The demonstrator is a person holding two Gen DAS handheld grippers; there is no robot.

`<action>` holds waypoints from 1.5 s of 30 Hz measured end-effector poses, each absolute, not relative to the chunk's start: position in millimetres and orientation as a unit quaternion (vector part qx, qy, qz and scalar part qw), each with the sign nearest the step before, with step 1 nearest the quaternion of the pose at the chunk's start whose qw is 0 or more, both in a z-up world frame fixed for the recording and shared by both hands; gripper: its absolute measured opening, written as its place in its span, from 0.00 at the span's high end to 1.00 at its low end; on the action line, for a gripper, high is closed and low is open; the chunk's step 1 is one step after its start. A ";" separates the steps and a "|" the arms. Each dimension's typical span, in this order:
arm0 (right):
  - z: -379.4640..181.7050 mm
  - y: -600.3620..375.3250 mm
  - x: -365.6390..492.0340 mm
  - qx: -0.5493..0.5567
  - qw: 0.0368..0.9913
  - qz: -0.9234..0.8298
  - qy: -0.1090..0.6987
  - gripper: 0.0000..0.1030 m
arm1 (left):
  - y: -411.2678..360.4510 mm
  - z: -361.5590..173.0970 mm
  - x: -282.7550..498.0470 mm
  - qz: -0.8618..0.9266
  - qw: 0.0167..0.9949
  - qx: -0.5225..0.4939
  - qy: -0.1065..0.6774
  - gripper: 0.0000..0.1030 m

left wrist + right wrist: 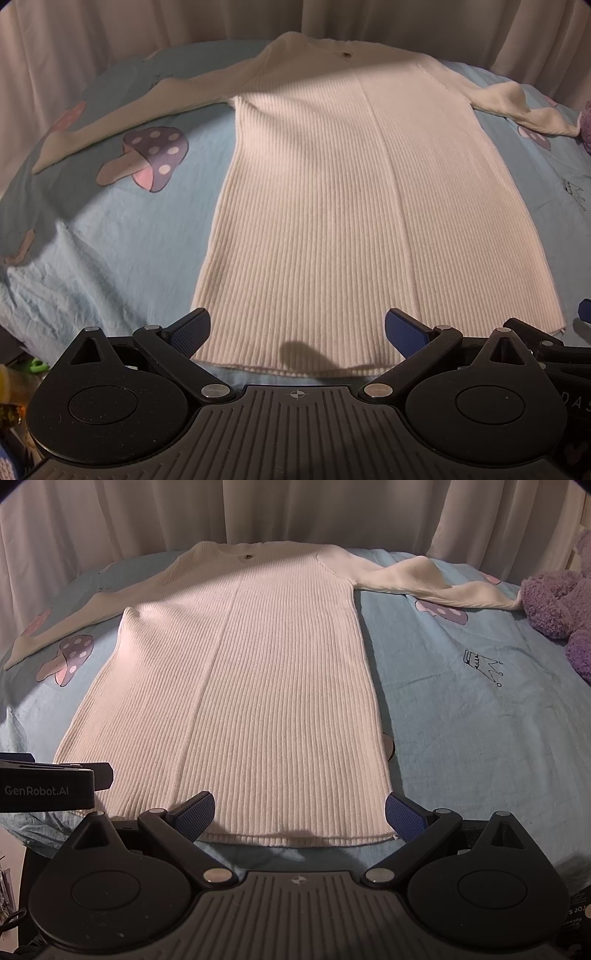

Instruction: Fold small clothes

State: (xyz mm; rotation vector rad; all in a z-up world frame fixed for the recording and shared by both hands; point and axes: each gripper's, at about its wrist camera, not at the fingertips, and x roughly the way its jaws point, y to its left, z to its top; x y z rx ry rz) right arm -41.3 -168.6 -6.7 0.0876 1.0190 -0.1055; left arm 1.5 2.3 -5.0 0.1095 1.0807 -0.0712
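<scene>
White ribbed sweater [332, 206] lies flat on the bed sheet [122, 251], light blue with mushroom prints. Hem is the near edge; neckline is at the far side, by the curtain [258, 18]. Both sleeves are spread out to the sides. A small dark button or tag sits near the neckline.

Left gripper [297, 332]: fingers [192, 328] spread wide, holding nothing. It sits at the sweater's hem, over the hem's left part; the left finger is just off the sweater's left corner.

Right gripper [299, 814]: fingers [404, 816] also spread wide, nothing between them. It sits at the hem's right part, right finger at the sweater's right corner. Can't tell whether either gripper touches the fabric.

From the right wrist view, the left gripper's body shows beside the sweater's left hem corner.

Purple plush toy [557, 605] sits past the end of the sweater's right sleeve, cuff touching or just beside it. A small crown drawing [484, 666] is on the sheet, right of the sweater body.
</scene>
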 end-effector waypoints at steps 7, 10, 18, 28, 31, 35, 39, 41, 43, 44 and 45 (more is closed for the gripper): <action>-6.5 -167.4 -39.8 0.041 0.870 -0.047 0.489 0.04 | 2.6 -4.2 2.4 -0.031 0.854 0.052 0.516 0.00; -6.6 -167.3 -39.4 0.041 0.870 -0.047 0.489 0.04 | 2.6 -4.1 2.6 -0.031 0.854 0.051 0.516 0.00; -7.7 -165.6 -40.2 0.040 0.869 -0.048 0.491 0.04 | 3.7 -3.2 1.5 -0.031 0.853 0.050 0.519 0.00; -9.0 -166.5 -41.0 0.040 0.868 -0.046 0.493 0.04 | 3.6 -3.4 2.3 -0.030 0.851 0.050 0.521 0.00; -8.9 -166.4 -40.4 0.039 0.868 -0.047 0.493 0.04 | 3.6 -3.3 2.6 -0.030 0.851 0.050 0.522 0.00; -9.0 -166.5 -40.0 0.040 0.867 -0.047 0.494 0.04 | 3.6 -3.3 2.6 -0.030 0.851 0.050 0.522 0.00; -8.9 -167.0 -39.5 0.040 0.867 -0.047 0.495 0.04 | 3.4 -3.4 3.3 -0.030 0.851 0.051 0.522 0.00; -9.1 -167.8 -39.2 0.041 0.866 -0.046 0.496 0.04 | 2.8 -3.7 3.9 -0.030 0.850 0.052 0.524 0.00; -9.7 -168.1 -39.0 0.042 0.865 -0.046 0.497 0.04 | 2.6 -3.9 4.3 -0.029 0.849 0.052 0.525 0.00; -9.9 -168.2 -38.8 0.042 0.865 -0.045 0.498 0.04 | 2.6 -3.9 4.8 -0.029 0.849 0.053 0.526 0.00; -9.9 -168.2 -39.1 0.042 0.865 -0.045 0.498 0.04 | 2.5 -4.0 5.1 -0.028 0.848 0.053 0.526 0.00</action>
